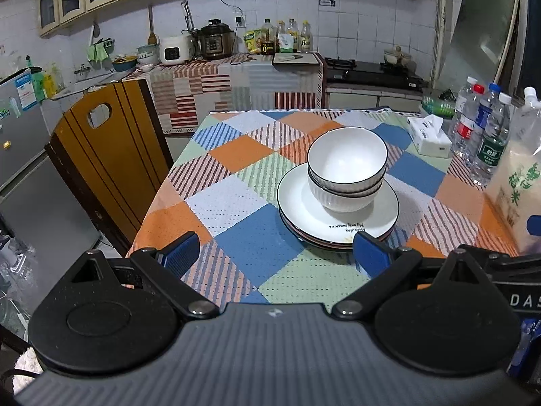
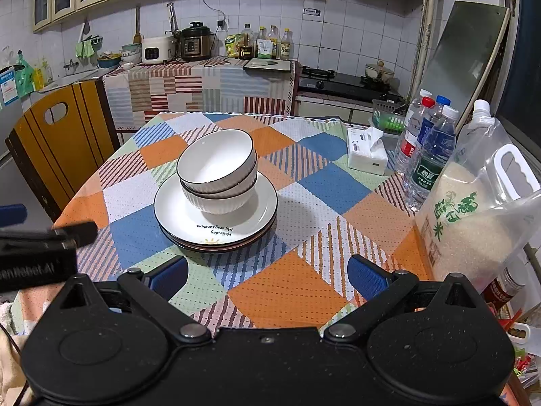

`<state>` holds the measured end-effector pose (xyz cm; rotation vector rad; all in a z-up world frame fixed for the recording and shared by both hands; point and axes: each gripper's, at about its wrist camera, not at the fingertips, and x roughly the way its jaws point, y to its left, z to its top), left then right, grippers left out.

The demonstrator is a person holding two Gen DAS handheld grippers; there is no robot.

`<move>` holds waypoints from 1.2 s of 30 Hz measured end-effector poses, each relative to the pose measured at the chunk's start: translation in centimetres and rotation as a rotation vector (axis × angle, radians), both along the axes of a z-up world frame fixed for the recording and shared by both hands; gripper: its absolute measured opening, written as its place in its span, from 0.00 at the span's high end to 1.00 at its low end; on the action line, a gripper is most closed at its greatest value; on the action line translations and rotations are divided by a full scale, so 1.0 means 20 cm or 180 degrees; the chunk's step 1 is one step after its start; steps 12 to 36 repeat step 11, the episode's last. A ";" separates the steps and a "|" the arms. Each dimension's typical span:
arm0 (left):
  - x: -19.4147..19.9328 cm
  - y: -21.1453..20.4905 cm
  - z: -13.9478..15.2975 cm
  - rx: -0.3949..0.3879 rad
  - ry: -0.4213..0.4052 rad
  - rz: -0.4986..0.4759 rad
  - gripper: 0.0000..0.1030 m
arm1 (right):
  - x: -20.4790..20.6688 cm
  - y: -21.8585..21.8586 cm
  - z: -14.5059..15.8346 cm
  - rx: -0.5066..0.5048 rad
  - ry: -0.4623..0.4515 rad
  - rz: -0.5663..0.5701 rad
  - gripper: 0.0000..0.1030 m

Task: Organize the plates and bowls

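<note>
Two white bowls with dark rims [image 1: 346,169] [image 2: 218,172] sit nested, slightly tilted, on a stack of white plates [image 1: 338,218] [image 2: 213,223] in the middle of the checkered tablecloth. My left gripper [image 1: 275,253] is open and empty, just in front of the stack, its right finger [image 1: 370,253] near the plate rim. My right gripper [image 2: 268,275] is open and empty, in front of and to the right of the stack. Part of the left gripper shows at the left edge of the right wrist view [image 2: 40,237].
A wooden chair [image 1: 101,162] stands at the table's left side. A tissue box [image 1: 429,137], water bottles [image 1: 480,128] and a bag of rice [image 2: 473,216] stand along the table's right side. A kitchen counter with appliances is behind.
</note>
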<state>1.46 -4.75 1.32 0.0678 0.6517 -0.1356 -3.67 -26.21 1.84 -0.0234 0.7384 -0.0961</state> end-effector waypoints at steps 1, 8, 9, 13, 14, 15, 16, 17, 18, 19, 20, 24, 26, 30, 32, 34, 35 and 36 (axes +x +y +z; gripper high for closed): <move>0.00 0.01 0.00 -0.0014 0.0002 0.0019 0.04 | 0.00 0.00 0.00 -0.0003 0.0006 0.0001 0.01; 0.01 0.02 -0.01 -0.0035 0.0059 0.0068 0.04 | -0.01 0.00 0.00 -0.0003 -0.0003 0.0007 0.01; 0.01 0.02 -0.02 -0.0020 0.0069 0.0071 0.05 | -0.01 0.00 0.00 -0.0001 -0.0003 0.0005 0.01; 0.00 0.02 -0.02 -0.0025 0.0076 0.0080 0.05 | -0.01 0.00 0.00 -0.0003 -0.0004 0.0006 0.01; 0.00 0.02 -0.02 -0.0025 0.0076 0.0080 0.05 | -0.01 0.00 0.00 -0.0003 -0.0004 0.0006 0.01; 0.00 0.02 -0.02 -0.0025 0.0076 0.0080 0.05 | -0.01 0.00 0.00 -0.0003 -0.0004 0.0006 0.01; 0.00 0.02 -0.02 -0.0025 0.0076 0.0080 0.05 | -0.01 0.00 0.00 -0.0003 -0.0004 0.0006 0.01; 0.00 0.02 -0.02 -0.0025 0.0076 0.0080 0.05 | -0.01 0.00 0.00 -0.0003 -0.0004 0.0006 0.01; 0.00 0.02 -0.02 -0.0025 0.0076 0.0080 0.05 | -0.01 0.00 0.00 -0.0003 -0.0004 0.0006 0.01; 0.00 0.02 -0.02 -0.0025 0.0076 0.0080 0.05 | -0.01 0.00 0.00 -0.0003 -0.0004 0.0006 0.01; 0.00 0.02 -0.02 -0.0025 0.0076 0.0080 0.05 | -0.01 0.00 0.00 -0.0003 -0.0004 0.0006 0.01; 0.00 0.02 -0.02 -0.0025 0.0076 0.0080 0.05 | -0.01 0.00 0.00 -0.0003 -0.0004 0.0006 0.01; 0.00 0.02 -0.02 -0.0025 0.0076 0.0080 0.05 | -0.01 0.00 0.00 -0.0003 -0.0004 0.0006 0.01; 0.00 0.02 -0.02 -0.0025 0.0076 0.0080 0.05 | -0.01 0.00 0.00 -0.0003 -0.0004 0.0006 0.01; 0.00 0.02 -0.02 -0.0025 0.0076 0.0080 0.05 | -0.01 0.00 0.00 -0.0003 -0.0004 0.0006 0.01; 0.00 0.02 -0.02 -0.0025 0.0076 0.0080 0.05 | -0.01 0.00 0.00 -0.0003 -0.0004 0.0006 0.01; 0.00 0.02 -0.02 -0.0025 0.0076 0.0080 0.05 | -0.01 0.00 0.00 -0.0003 -0.0004 0.0006 0.01; 0.00 0.02 -0.02 -0.0025 0.0076 0.0080 0.05 | -0.01 0.00 0.00 -0.0003 -0.0004 0.0006 0.01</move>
